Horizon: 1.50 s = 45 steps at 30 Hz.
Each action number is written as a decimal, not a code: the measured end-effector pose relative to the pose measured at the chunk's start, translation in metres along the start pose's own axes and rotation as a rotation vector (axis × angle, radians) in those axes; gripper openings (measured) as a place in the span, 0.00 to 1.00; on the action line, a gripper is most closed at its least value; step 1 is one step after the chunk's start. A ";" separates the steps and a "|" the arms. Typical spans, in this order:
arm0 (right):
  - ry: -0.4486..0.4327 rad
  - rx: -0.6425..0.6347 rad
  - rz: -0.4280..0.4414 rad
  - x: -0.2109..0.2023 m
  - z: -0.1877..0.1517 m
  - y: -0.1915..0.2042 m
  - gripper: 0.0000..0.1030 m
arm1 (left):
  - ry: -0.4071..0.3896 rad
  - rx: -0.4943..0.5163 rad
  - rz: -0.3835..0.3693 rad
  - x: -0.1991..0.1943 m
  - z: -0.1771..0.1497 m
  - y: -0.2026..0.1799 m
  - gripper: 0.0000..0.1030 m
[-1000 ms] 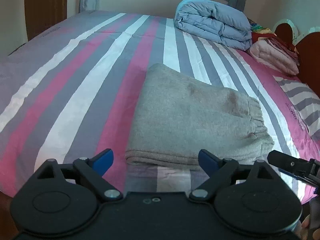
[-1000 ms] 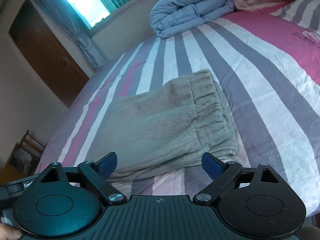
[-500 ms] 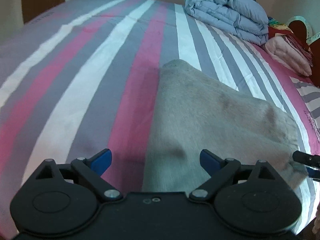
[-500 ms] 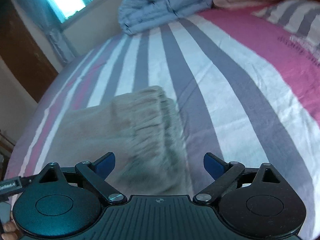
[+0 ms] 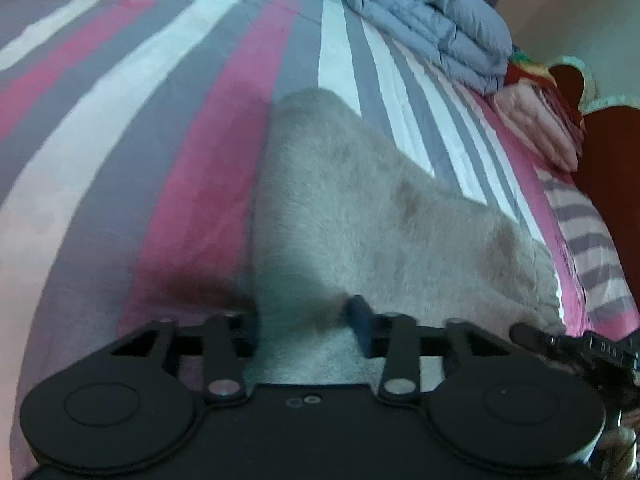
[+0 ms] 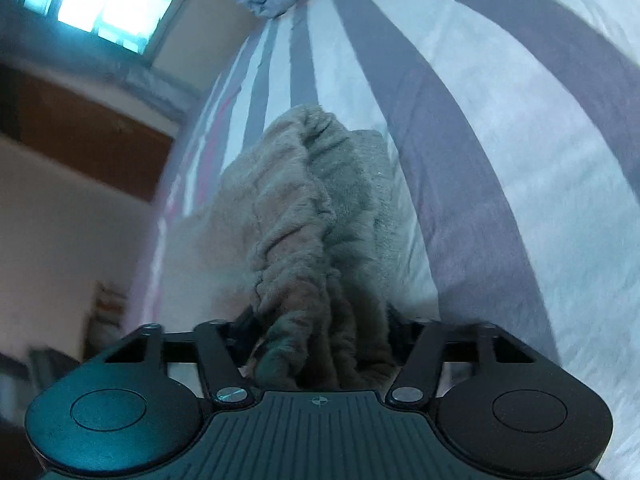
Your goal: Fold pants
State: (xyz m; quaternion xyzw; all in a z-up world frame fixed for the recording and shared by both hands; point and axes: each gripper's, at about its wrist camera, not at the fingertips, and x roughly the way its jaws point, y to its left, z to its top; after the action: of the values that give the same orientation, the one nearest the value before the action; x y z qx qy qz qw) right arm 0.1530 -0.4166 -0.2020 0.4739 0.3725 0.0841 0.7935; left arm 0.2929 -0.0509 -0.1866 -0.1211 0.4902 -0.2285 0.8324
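The grey fleece pants lie folded on the striped bed sheet. My left gripper is closed on their near left edge, with fabric bunched between the fingers. My right gripper is shut on the gathered elastic waistband end of the pants, which rises in a ridge from the sheet. The right gripper's tip also shows at the right edge of the left wrist view.
A folded blue-grey duvet and folded pink bedding lie at the far end of the bed. A dark red headboard stands at the right. A window and a brown door are off the bed's left side.
Both grippers moved forward and down onto the near edge of the pants and closed on the fabric. Half a second ago both were still open above it.
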 end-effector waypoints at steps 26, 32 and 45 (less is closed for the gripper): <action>-0.116 -0.166 -0.071 0.045 0.021 0.055 0.76 | -0.164 0.039 0.251 -0.011 0.040 0.018 0.76; -0.245 -0.312 -0.040 -0.002 0.003 0.107 0.78 | -0.179 0.038 0.245 -0.039 0.029 -0.002 0.82; -0.059 0.092 0.037 0.040 -0.054 0.030 0.00 | -0.078 0.037 0.265 -0.024 -0.006 -0.006 0.82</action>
State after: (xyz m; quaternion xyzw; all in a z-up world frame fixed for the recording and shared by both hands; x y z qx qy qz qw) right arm 0.1519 -0.3437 -0.2128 0.5190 0.3436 0.0673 0.7798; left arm 0.2760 -0.0437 -0.1693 -0.0486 0.4650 -0.1207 0.8757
